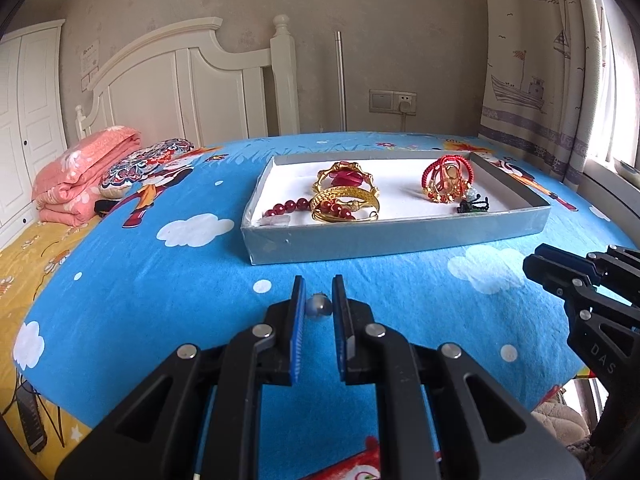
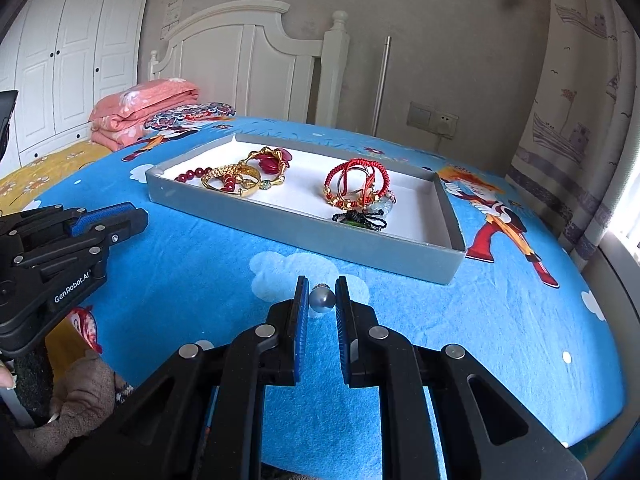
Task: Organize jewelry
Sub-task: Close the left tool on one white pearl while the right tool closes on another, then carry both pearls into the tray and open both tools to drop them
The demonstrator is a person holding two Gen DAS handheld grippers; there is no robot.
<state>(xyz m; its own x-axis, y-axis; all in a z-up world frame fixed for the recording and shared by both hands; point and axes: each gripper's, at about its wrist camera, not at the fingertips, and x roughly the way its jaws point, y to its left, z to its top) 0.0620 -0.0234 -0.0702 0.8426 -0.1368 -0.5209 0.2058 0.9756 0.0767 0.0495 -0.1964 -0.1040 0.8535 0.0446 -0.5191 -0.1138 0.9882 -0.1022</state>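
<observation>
A grey-blue pearl (image 1: 319,305) sits between the fingers of my left gripper (image 1: 318,300). A like pearl (image 2: 322,300) sits between the fingers of my right gripper (image 2: 322,298). Both grippers hold their pearls above the blue cloth, in front of the grey tray (image 1: 392,236). The tray holds gold bangles (image 1: 345,200), a red bead bracelet (image 1: 286,206), red cord bracelets (image 1: 448,178) and a dark piece (image 1: 474,205). The right gripper shows at the right of the left wrist view (image 1: 560,276); the left gripper shows at the left of the right wrist view (image 2: 116,220).
The blue cartoon cloth (image 1: 160,280) covers a table beside a bed with folded pink bedding (image 1: 76,176) and a patterned pillow (image 1: 140,164). A curtain (image 1: 540,60) hangs at the right. A white headboard (image 1: 192,88) stands behind.
</observation>
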